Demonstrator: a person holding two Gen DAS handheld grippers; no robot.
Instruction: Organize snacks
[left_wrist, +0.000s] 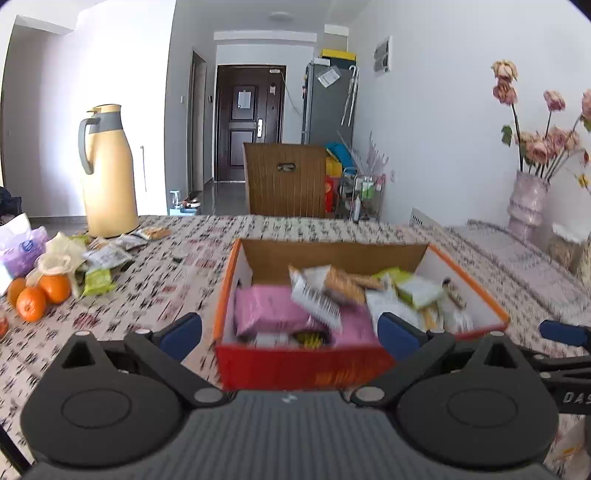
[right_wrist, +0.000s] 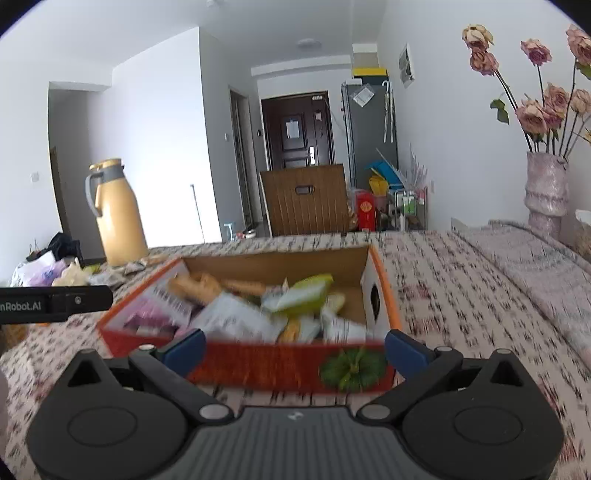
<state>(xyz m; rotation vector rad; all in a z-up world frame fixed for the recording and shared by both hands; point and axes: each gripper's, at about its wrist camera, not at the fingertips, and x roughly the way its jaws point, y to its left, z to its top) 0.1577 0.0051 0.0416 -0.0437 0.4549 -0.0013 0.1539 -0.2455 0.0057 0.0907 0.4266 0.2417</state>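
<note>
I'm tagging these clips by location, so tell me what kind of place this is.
Most likely a lived-in home, a flat's dining area opening onto the entry hall. A cloth-covered table holds a thermos jug and a vase of dried roses; behind stand a front door and a fridge.

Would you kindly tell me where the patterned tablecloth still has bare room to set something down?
Free: the cloth between the red-and-orange cardboard box and the oranges, and the stretch right of the box toward the pink vase. Crowded: the corner by the yellow thermos jug, strewn with snack packets, and the box itself.
</note>
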